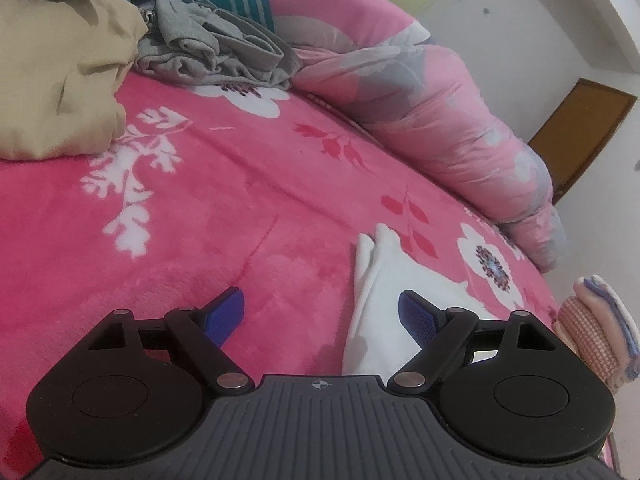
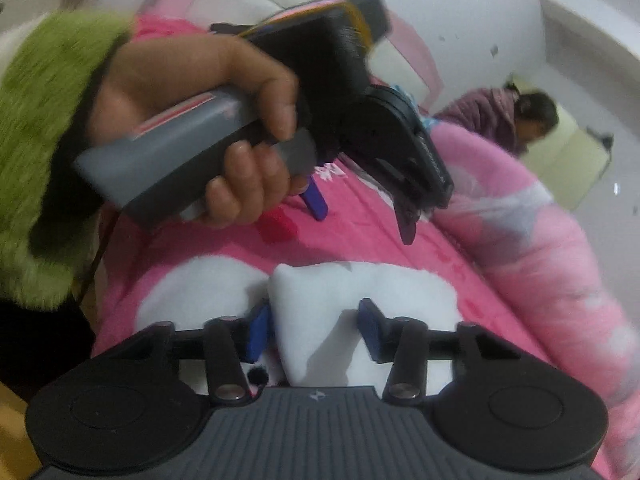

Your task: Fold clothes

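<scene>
A white garment [image 1: 380,304] lies on the pink floral blanket [image 1: 200,208], its narrow end pointing away from me. My left gripper [image 1: 322,314] hovers open above the blanket; its right finger is over the garment, its left finger over bare blanket. In the right wrist view the same white garment [image 2: 316,320] stands as a raised fold between the blue pads of my right gripper [image 2: 315,331]. That gripper is open, with a small gap at the right pad. A hand [image 2: 240,128] in a green fuzzy sleeve holds the left gripper [image 2: 360,212] above the bed.
A beige garment [image 1: 52,80] and a crumpled grey one [image 1: 216,52] lie at the far left. A rolled pink quilt [image 1: 420,100] runs along the bed's far side. A folded stack [image 1: 596,328] sits at the right edge. A person [image 2: 516,120] is beyond the quilt.
</scene>
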`<state>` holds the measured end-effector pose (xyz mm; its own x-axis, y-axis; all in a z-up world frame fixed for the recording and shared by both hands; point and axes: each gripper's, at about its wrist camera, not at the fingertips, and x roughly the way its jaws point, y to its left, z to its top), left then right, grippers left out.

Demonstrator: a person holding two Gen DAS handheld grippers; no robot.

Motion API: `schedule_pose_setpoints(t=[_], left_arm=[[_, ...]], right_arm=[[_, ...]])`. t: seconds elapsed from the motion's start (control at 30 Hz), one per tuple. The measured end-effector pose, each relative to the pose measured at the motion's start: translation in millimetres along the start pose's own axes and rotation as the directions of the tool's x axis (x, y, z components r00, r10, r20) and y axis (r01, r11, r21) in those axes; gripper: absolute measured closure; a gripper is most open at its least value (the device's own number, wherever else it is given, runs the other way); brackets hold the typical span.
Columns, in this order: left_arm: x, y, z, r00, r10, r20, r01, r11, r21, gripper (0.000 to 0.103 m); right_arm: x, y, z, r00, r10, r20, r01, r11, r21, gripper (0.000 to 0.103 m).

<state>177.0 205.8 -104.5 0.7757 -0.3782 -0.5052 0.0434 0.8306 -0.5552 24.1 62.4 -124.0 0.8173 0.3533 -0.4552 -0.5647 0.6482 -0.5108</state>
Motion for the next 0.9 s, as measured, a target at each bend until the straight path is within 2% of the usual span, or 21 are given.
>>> schedule_pose_setpoints(t=[0.07,0.13,0.23,0.3,0.37,0.43,0.57,0.63,0.77,0.9], left_arm=[[-1,1,0,1.000,-0.008,0.000,0.008,1.000,-0.001,0.015],[-1,1,0,1.000,-0.016,0.000,0.016,1.000,-0.002,0.014],[-3,5,2,1.000,-0.029,0.008,0.029,0.999,-0.018,0.014],[-4,10,4,0.998,-0.057,0.017,0.058,0.997,-0.053,0.014],[-3,17,5,0.994,-0.109,0.013,0.110,0.987,-0.117,0.014],[-1,20,6,0.991,-0.132,0.002,0.131,0.979,-0.156,0.014],[2,17,6,0.993,-0.121,-0.013,0.117,0.980,-0.163,0.014],[5,17,6,0.989,-0.145,-0.026,0.138,0.975,-0.173,0.014],[14,18,4,0.962,-0.263,-0.072,0.242,0.944,-0.226,0.013],[26,18,1,0.921,-0.376,-0.107,0.329,0.894,-0.304,0.012]], right_arm=[[1,-14,1,1.000,0.012,-0.011,-0.010,0.994,0.109,0.087],[-5,-37,-1,1.000,0.012,0.014,-0.015,0.966,0.259,0.090],[-16,-74,-5,0.998,-0.002,0.060,-0.027,0.877,0.480,0.090],[-25,-96,-11,0.996,-0.025,0.087,-0.029,0.816,0.577,0.090],[-30,-108,-15,0.995,-0.032,0.098,-0.036,0.784,0.620,0.090],[-34,-117,-19,0.994,-0.035,0.107,-0.044,0.754,0.656,0.090],[-42,-117,-21,0.991,-0.059,0.117,-0.035,0.742,0.670,0.090],[-41,-119,-21,0.991,-0.062,0.122,-0.037,0.735,0.677,0.090],[-38,-125,-22,0.989,-0.063,0.131,-0.046,0.721,0.691,0.090],[-36,-122,-22,0.990,-0.053,0.134,-0.053,0.728,0.683,0.090]])
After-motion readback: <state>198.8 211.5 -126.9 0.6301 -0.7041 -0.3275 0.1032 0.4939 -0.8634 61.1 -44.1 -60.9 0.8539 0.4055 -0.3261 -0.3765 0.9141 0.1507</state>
